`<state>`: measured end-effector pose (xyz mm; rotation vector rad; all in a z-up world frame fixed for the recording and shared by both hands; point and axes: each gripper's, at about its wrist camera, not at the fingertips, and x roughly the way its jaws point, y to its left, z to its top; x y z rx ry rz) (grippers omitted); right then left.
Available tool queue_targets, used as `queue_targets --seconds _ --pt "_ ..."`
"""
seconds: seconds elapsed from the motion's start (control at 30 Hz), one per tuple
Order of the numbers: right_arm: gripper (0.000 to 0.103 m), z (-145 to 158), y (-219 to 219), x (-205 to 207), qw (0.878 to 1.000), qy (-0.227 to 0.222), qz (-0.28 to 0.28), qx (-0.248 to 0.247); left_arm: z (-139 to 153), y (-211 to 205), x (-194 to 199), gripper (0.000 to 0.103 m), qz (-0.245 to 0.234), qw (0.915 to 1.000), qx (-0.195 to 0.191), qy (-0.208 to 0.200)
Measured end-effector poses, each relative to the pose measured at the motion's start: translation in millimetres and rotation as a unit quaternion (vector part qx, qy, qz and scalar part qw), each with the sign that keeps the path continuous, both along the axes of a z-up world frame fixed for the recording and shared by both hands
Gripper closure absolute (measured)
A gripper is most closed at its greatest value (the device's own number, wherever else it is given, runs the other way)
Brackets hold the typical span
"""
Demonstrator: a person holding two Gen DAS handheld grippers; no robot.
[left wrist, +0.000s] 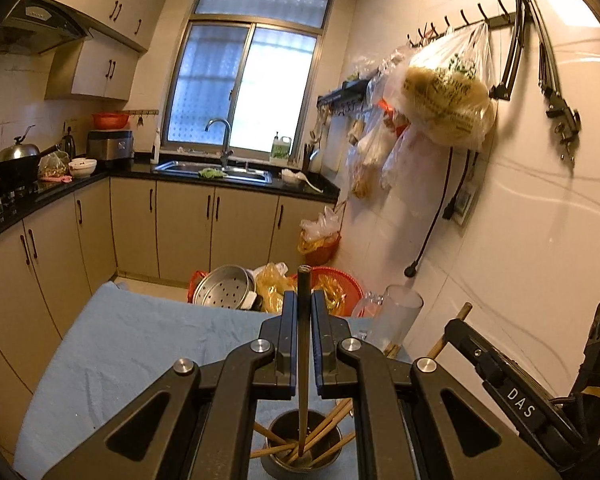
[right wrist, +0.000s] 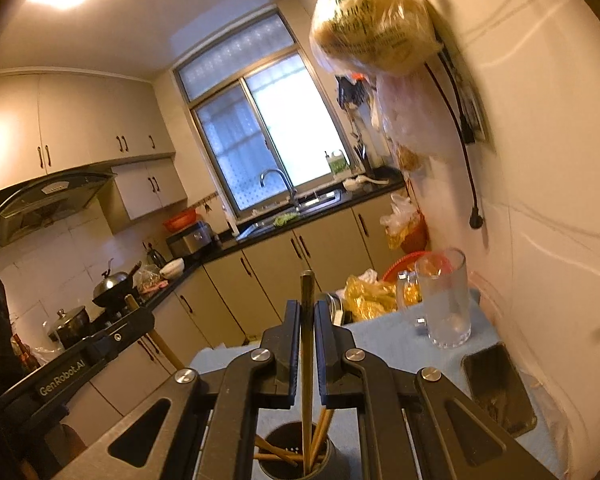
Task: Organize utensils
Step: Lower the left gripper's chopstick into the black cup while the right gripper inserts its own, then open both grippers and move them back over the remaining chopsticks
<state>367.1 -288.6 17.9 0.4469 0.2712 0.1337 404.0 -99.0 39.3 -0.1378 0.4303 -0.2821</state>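
Left wrist cam sits right behind the left tool (left wrist: pixel 303 304), level horizon, looking down the kitchen at the window (left wrist: pixel 244 84) across the table (left wrist: pixel 112 344). Right wrist cam is behind the right tool (right wrist: pixel 308 312), rolled, same heading. Both share the window, sink (left wrist: pixel 216 168), clear pitcher (right wrist: pixel 446 300) and metal cup (left wrist: pixel 305 446) close below.

I read "DAS" on the right gripper (left wrist: pixel 466 312) body, left wrist view; "GenRobot.AI" on the left gripper (right wrist: pixel 140 312) body, right wrist view.
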Motion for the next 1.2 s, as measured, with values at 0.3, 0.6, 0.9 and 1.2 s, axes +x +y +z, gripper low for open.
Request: queue_targets --seconds 0.3,0.6,0.9,1.2 --pt "0.095 -20.9 4.0 14.9 1.000 0.025 0.010 0.000 -17.1 -5.1 0.5 0.096 -0.006 0.9997 0.017 0.017" --pt "0.095 -37.8 6.0 26.2 0.999 0.047 0.013 0.006 -34.5 -1.3 3.4 0.096 -0.010 0.9985 0.020 0.049" --pt "0.095 -52.6 4.2 34.5 0.997 0.071 0.015 0.023 -43.2 1.7 4.1 0.096 -0.009 0.9970 0.032 0.071" --pt "0.091 -60.5 -3.2 31.8 0.994 0.091 0.013 0.054 -41.8 9.3 -3.9 0.095 -0.003 0.9964 0.031 0.079"
